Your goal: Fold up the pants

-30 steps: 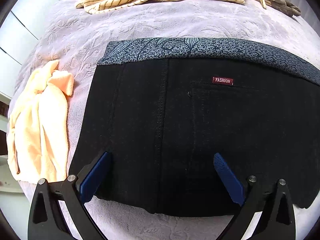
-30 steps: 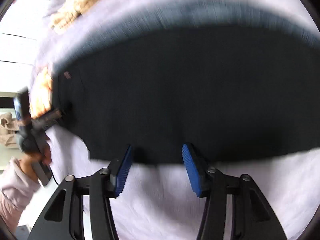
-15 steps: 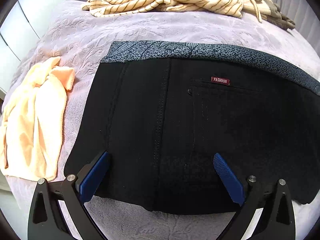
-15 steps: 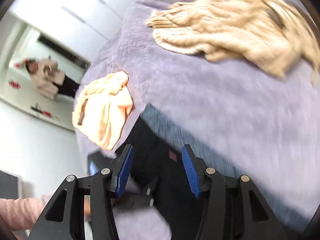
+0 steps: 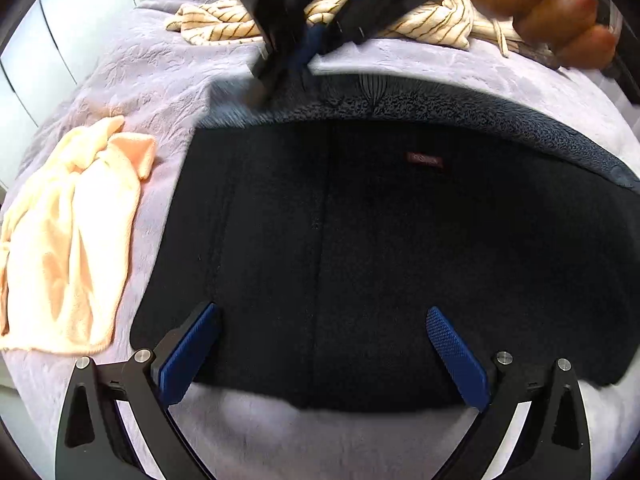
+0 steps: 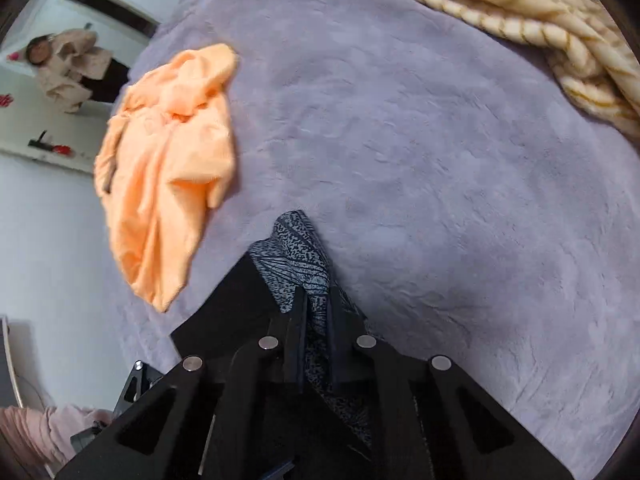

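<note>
Lavender bedding [image 5: 168, 92] is carrying the black pants [image 5: 380, 260], lying flat with their patterned waistband [image 5: 460, 104] toward twelve o'clock, an orange towel [image 5: 68, 240] at nine and a striped garment [image 5: 224, 28] beyond. The fold is seemingly only beginning: the right gripper [image 6: 316, 300], reaching steeply down, has just been closing and is now pinching the waistband's corner. The left gripper [image 5: 320, 344] is hovering at six o'clock over the near edge, jaws apart and gripping nothing.

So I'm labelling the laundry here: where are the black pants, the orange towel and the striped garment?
black pants [image 5: 380, 260], left wrist view, middle of the dark seat panel.
orange towel [image 6: 168, 168], right wrist view, centre of the crumpled cloth.
striped garment [image 6: 520, 4], right wrist view, its twisted cream folds.
</note>
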Available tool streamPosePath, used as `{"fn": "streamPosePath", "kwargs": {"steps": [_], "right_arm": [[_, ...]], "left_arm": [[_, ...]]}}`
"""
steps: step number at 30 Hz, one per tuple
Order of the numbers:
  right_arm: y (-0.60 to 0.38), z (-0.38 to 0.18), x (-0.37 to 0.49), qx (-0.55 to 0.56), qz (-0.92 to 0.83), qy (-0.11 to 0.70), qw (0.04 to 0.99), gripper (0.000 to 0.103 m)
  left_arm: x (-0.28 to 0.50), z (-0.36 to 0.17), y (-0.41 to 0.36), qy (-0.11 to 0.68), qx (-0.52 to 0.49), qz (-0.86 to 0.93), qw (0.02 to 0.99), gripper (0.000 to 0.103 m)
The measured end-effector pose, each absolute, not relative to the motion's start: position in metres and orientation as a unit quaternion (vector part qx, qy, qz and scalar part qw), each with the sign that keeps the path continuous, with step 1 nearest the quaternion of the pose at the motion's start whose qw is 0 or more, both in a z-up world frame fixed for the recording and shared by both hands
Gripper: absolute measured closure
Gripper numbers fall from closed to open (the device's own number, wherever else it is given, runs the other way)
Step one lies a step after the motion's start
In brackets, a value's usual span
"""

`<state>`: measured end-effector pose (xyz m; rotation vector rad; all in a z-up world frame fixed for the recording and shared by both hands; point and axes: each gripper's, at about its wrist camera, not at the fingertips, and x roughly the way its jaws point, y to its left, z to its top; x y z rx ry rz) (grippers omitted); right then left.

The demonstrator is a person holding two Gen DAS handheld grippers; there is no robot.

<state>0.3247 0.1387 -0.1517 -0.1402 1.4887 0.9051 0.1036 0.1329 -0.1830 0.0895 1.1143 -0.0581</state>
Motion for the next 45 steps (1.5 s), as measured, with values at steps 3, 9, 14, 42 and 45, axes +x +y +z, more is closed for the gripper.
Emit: {"fn": "streamPosePath", "kwargs": {"steps": [3, 9, 14, 42, 45], "right_arm": [[0.142, -0.127, 0.313, -0.080, 0.446, 0.626, 0.634, 0.094], [0.138, -0.175, 0.333, -0.069, 0.347, 0.670, 0.653, 0.088], [0.093, -0.125, 0.317, -0.018, 0.342, 0.634, 0.693, 0.085], [-0.156, -0.105, 0.095, 0.153, 0.094, 0.693, 0.698, 0.019], [-0.168, -0.093, 0.075, 0.139, 0.082, 0.684, 0.711, 0.019]], "left_arm": [[0.085, -0.183, 0.126, 0.516, 0.071, -0.033, 0.853, 0.000], [0.094, -0.156, 0.130, 0.525, 0.071, -0.031, 0.847, 0.000], [0.126, -0.147, 0.155, 0.528, 0.030, 0.012, 0.849, 0.000], [0.010, -0.105, 0.090, 0.636, -0.026, -0.042, 0.770, 0.000], [0.009, -0.102, 0.044, 0.653, 0.003, -0.056, 0.756, 0.000]]}}
